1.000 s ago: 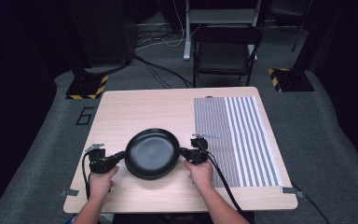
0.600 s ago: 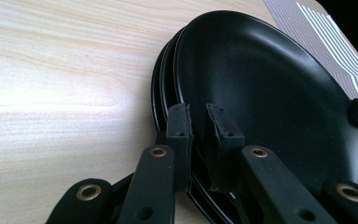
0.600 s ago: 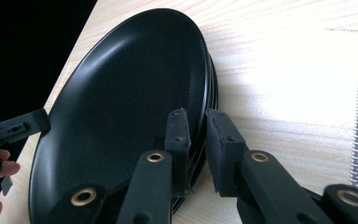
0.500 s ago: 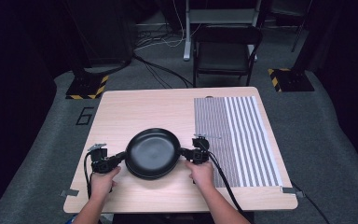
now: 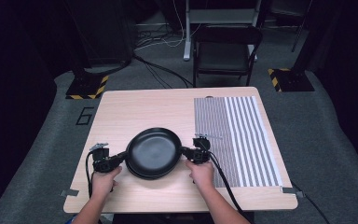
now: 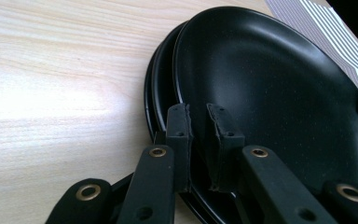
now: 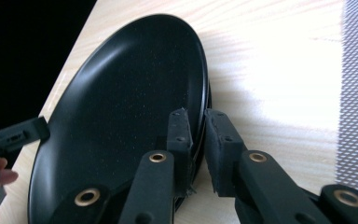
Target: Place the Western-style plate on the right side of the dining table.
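A person sits at the near side of a wooden table (image 5: 135,112) and holds a gripper in each hand. In the middle of the near half of the table there is a stack of black plates (image 5: 153,153); in the left gripper view I can see the top plate (image 6: 279,93) and at least one more rim (image 6: 153,93) under it.

The left gripper (image 5: 116,159) comes to the stack from its left side. Its two jaws are closed on the rim of the top plate, one pad above the rim and one below, as the left gripper view (image 6: 200,140) shows. The right gripper (image 5: 187,153) comes from the opposite side, and its jaws are closed on the rim of the same plate (image 7: 121,121) in the same way (image 7: 196,144). So the top plate is pinched at both sides, left and right.

From the pictures I cannot tell if the top plate is lifted from the one below or is resting on it.

A striped cloth (image 5: 235,135), grey and white, lies on the right part of the table, just beside the right gripper. Behind the table, on the grey floor, stands a dark folding chair (image 5: 226,51).
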The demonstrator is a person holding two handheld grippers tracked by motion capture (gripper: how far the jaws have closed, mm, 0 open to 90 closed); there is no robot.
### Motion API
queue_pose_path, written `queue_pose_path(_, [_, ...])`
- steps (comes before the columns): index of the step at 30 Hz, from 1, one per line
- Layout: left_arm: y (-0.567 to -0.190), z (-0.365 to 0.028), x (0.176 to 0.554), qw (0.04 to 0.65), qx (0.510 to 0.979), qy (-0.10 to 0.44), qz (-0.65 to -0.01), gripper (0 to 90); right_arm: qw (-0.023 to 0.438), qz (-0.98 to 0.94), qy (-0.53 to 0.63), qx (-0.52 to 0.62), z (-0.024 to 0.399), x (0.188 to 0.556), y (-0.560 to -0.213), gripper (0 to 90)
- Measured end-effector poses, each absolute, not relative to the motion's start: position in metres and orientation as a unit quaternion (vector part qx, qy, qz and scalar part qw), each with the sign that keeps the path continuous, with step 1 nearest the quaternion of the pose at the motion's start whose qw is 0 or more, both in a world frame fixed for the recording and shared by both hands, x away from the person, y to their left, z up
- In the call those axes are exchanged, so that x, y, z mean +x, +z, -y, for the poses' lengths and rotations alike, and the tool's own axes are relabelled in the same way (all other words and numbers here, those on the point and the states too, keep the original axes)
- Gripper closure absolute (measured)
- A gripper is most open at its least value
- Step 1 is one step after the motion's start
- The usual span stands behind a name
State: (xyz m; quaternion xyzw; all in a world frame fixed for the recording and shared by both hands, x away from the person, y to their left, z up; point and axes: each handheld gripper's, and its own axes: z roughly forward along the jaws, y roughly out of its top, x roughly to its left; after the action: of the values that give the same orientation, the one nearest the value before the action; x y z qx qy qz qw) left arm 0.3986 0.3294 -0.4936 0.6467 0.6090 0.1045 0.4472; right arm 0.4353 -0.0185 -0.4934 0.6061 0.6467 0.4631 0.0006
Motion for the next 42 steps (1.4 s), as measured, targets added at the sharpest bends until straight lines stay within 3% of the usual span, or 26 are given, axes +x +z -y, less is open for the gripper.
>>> queue_pose_path(16, [-0.495, -0.319, 0.418, 0.452, 0.622, 0.1, -0.631, 82.5, 0.012, -0.646, 0.465, 0.605, 0.024, 0.462, -0.483, 82.5])
queue_pose_path(23, [-0.498, -0.323, 0.415, 0.464, 0.622, 0.096, -0.623, 82.4, -0.004, -0.647, 0.471, 0.599, 0.025, 0.442, -0.489, 69.7])
queue_pose_path(31, [-0.499, -0.322, 0.413, 0.469, 0.619, 0.095, -0.623, 82.4, -0.035, -0.644, 0.467, 0.605, 0.021, 0.422, -0.498, 70.3])
queue_pose_path(42, [-0.501, -0.319, 0.414, 0.475, 0.614, 0.092, -0.623, 82.2, -0.051, -0.617, 0.463, 0.634, 0.02, 0.434, -0.5, 75.2])
